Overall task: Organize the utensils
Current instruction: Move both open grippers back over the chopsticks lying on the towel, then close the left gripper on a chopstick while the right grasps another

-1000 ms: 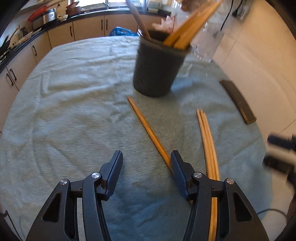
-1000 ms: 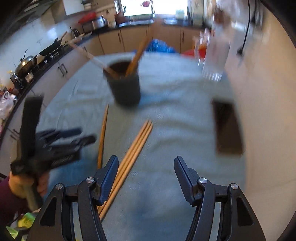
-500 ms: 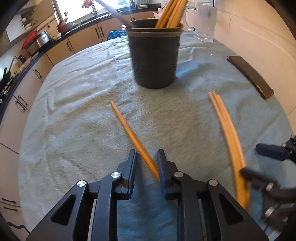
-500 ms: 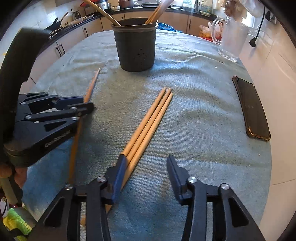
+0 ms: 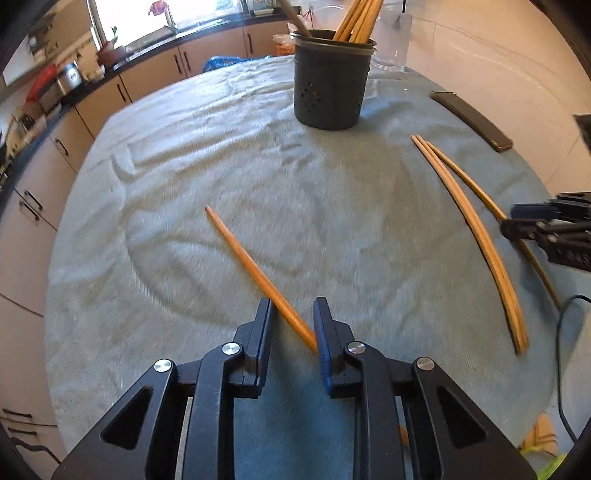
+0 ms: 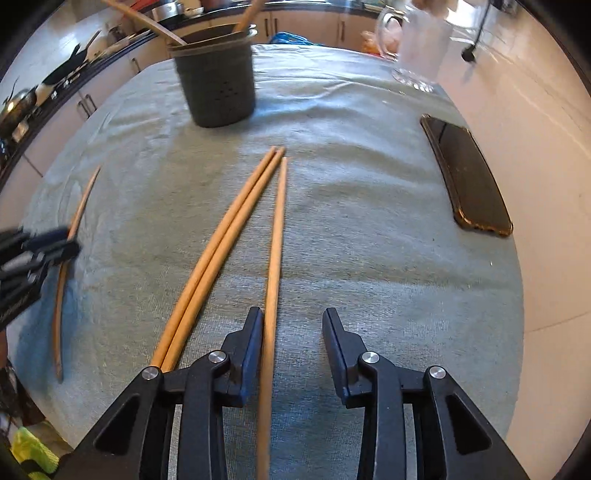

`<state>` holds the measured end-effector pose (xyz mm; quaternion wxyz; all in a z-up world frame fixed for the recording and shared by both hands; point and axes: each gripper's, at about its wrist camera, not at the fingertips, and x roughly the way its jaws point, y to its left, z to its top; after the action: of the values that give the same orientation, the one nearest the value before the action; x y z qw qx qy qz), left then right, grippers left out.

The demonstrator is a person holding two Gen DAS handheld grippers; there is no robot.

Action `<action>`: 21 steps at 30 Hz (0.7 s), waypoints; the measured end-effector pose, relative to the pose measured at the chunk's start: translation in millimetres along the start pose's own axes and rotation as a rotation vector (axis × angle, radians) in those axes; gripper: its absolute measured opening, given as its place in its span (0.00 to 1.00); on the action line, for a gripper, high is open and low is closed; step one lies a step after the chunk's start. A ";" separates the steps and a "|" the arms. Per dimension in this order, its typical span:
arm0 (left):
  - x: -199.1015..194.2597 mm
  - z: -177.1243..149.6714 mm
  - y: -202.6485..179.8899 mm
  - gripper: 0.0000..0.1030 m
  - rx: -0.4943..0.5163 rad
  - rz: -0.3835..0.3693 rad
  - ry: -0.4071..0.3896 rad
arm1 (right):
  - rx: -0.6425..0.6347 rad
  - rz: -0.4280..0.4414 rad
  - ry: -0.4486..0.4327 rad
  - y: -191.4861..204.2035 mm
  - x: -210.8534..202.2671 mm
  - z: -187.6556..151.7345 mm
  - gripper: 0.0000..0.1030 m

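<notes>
Dark holder (image 5: 328,83) — chopsticks (image 5: 360,18), perhaps a spoon.

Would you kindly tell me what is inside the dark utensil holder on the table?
Several wooden chopsticks and a wooden handle stick up out of the utensil holder. Their lower ends and the holder's bottom are hidden by its wall.

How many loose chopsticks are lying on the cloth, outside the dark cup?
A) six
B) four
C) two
B: a single chopstick lies between the left tool's jaws, another chopstick runs between the right tool's jaws, and a touching pair lies beside it.
</notes>
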<state>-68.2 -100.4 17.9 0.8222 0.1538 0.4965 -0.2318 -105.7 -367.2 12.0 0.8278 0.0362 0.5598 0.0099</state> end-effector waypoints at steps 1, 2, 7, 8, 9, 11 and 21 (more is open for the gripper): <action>-0.6 0.2 4.8 0.21 -0.021 -0.017 0.005 | 0.012 0.005 0.003 -1.9 0.3 1.1 0.35; 0.0 1.2 9.2 0.21 -0.044 -0.032 0.010 | 0.023 0.006 0.005 -2.8 0.7 2.8 0.35; 8.1 17.6 25.2 0.21 -0.147 -0.044 0.021 | 0.044 -0.004 0.009 -2.9 7.3 20.4 0.35; 10.5 22.1 27.5 0.21 -0.162 -0.043 0.022 | 0.044 -0.011 0.009 -2.5 8.8 24.6 0.35; 12.8 25.8 29.6 0.21 -0.175 -0.045 0.025 | 0.043 -0.017 0.010 -2.7 10.7 29.3 0.35; 18.1 34.0 36.7 0.21 -0.211 -0.056 0.026 | 0.042 -0.031 0.010 -3.6 14.1 37.4 0.35; 28.2 50.1 66.2 0.23 -0.303 -0.117 0.009 | 0.048 -0.072 -0.001 -12.4 29.6 77.2 0.35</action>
<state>15.7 -75.1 17.4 0.8190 0.0001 0.5375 -0.2010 -23.4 -381.6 12.2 0.8268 0.0359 0.5604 -0.0331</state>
